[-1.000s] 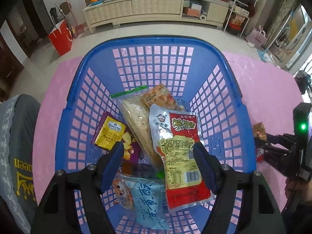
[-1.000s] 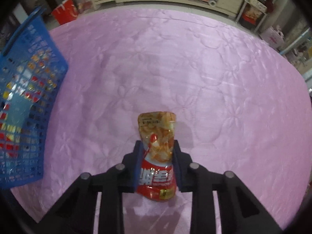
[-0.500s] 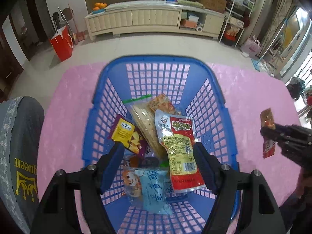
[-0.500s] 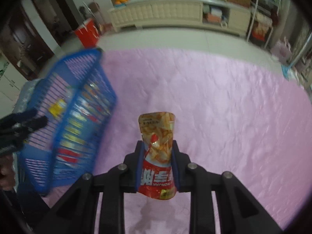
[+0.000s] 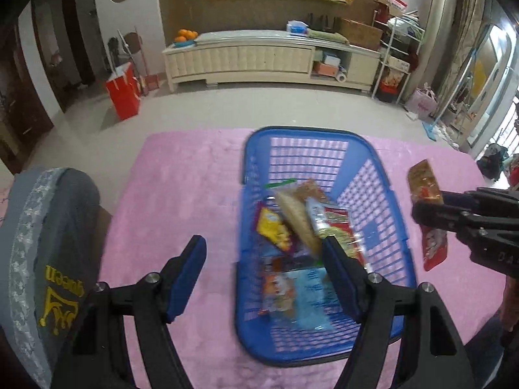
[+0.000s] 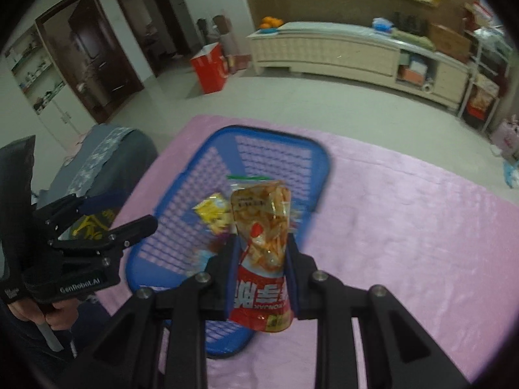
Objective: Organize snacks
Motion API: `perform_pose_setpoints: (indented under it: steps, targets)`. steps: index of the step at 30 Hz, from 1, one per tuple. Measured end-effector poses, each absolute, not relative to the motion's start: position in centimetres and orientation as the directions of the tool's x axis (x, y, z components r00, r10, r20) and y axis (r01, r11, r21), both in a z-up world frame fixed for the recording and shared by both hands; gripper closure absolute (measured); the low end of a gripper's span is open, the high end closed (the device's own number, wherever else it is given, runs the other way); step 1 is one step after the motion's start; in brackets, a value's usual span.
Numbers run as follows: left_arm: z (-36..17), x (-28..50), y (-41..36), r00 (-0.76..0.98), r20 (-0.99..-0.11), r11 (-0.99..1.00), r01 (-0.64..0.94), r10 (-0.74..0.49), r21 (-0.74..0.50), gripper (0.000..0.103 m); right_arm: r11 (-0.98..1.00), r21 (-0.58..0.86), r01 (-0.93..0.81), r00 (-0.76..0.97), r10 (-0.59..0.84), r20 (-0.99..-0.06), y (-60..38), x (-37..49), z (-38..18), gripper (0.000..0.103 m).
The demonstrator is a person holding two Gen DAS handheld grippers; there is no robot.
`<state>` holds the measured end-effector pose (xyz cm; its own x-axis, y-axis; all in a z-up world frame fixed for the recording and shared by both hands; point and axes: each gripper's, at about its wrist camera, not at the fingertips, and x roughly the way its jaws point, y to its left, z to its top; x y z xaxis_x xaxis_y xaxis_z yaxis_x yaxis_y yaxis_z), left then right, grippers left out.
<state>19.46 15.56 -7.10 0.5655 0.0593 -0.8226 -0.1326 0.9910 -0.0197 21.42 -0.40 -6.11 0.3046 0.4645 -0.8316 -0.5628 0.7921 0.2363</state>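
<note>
Right hand-held gripper clamps red-and-clear konjac snack pouch, label partly reading "KONJAC", above blue plastic lattice basket on pink surface. Left hand-held gripper spread wide, empty, body marked "GenRobot.AI". Basket packets' print blurred, probably unreadable.

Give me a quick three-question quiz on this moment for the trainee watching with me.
1. True or false: the left gripper holds a packet.
2. What does the right gripper grip? A) red snack pouch B) yellow packet C) blue basket
3. Fill in: the basket stands on a ____ cloth.

Key: 1 false, its jaws are open and empty; 2 A; 3 pink.
</note>
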Motion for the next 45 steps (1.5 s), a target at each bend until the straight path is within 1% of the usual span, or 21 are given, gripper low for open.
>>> perform_pose_setpoints:
  steps: [10,14,18,20,21,22,24,25,27,33,35,39,45]
  targets:
    - [-8.7,17.0,20.6,0.552,-0.827,0.979,-0.202,0.105,-0.010,0.032,0.753,0.257,-0.606,0.190,0.450,-0.872,7.6,20.5,-10.3,0.073]
    - [-9.4,16.3,22.0,0.543,-0.833,0.973,-0.227,0.104,-0.027,0.032,0.777,0.213,-0.593,0.194,0.395,-0.898,9.9,20.5,-11.6,0.072]
    - [-10.0,15.7,23.0,0.539,-0.836,0.969,-0.245,0.102,-0.039,0.032,0.782,0.221,-0.582,0.180,0.390,-0.903,11.0,20.6,-12.6,0.071]
    - [-10.1,15.2,23.1,0.548,-0.830,0.968,-0.246,0.101,-0.044,0.032,0.790,0.224,-0.571,0.190,0.392,-0.900,11.2,20.7,-12.6,0.065]
    - [-10.1,15.0,23.2,0.550,-0.829,0.967,-0.249,0.099,-0.049,0.032,0.799,0.204,-0.566,0.205,0.376,-0.904,11.3,20.7,-12.5,0.056]
    - [-10.2,14.8,23.2,0.553,-0.828,0.967,-0.250,0.096,-0.056,0.032,0.802,0.188,-0.567,0.217,0.366,-0.905,11.3,20.7,-12.4,0.043]
    - [-10.0,14.5,23.0,0.563,-0.822,0.966,-0.249,0.084,-0.071,0.032,0.800,0.168,-0.576,0.244,0.365,-0.898,11.5,20.5,-12.2,0.029]
    - [-9.9,14.4,23.0,0.568,-0.819,0.966,-0.250,0.087,-0.071,0.032,0.798,0.156,-0.582,0.257,0.363,-0.895,11.5,20.4,-12.0,0.027]
    - [-9.5,14.2,22.6,0.578,-0.810,0.965,-0.257,0.104,-0.059,0.032,0.787,0.144,-0.599,0.273,0.370,-0.888,11.2,20.0,-11.4,0.024]
    - [-7.3,12.2,20.2,0.649,-0.753,0.973,-0.227,0.112,-0.051,0.032,0.783,0.095,-0.615,0.372,0.394,-0.841,8.5,17.4,-8.0,0.023]
    - [-6.4,11.1,19.1,0.679,-0.726,0.976,-0.212,0.110,-0.050,0.032,0.787,0.092,-0.610,0.402,0.407,-0.820,7.3,16.3,-6.8,0.023]
    - [-4.9,8.5,16.3,0.743,-0.660,0.980,-0.191,0.108,-0.055,0.032,0.797,0.013,-0.604,0.496,0.389,-0.776,4.1,12.9,-4.8,0.021]
    - [-2.7,5.0,12.0,0.819,-0.570,0.989,-0.129,0.065,-0.073,0.032,0.851,0.015,-0.525,0.601,0.382,-0.702,-1.9,8.8,-2.4,0.020]
